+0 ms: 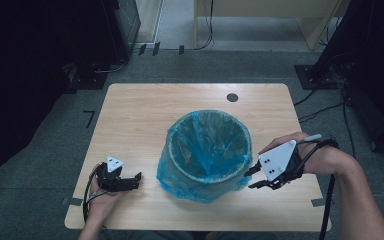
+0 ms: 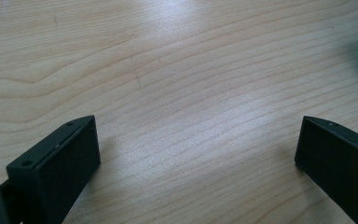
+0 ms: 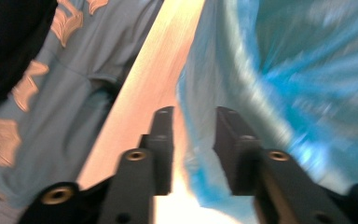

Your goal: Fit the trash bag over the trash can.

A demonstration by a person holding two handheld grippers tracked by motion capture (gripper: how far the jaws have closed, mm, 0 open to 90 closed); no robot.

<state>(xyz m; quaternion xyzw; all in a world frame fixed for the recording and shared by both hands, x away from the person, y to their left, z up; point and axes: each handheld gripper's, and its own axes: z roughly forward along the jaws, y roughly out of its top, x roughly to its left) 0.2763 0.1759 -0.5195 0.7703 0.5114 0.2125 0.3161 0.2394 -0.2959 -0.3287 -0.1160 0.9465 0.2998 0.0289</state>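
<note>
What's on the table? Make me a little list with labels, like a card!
table: light wood
bin: round, upright, mid-table
bag: blue plastic liner draped over the bin's rim
left hand-held gripper: low by the bin's left side, jaws wide open, nothing between them
right hand-held gripper: at the bag's right edge, jaws partly open, not gripping the bag

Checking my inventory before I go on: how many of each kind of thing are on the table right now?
Bins: 1
Blue bin liners: 1
Handheld grippers: 2, left gripper and right gripper
Total: 4
</note>
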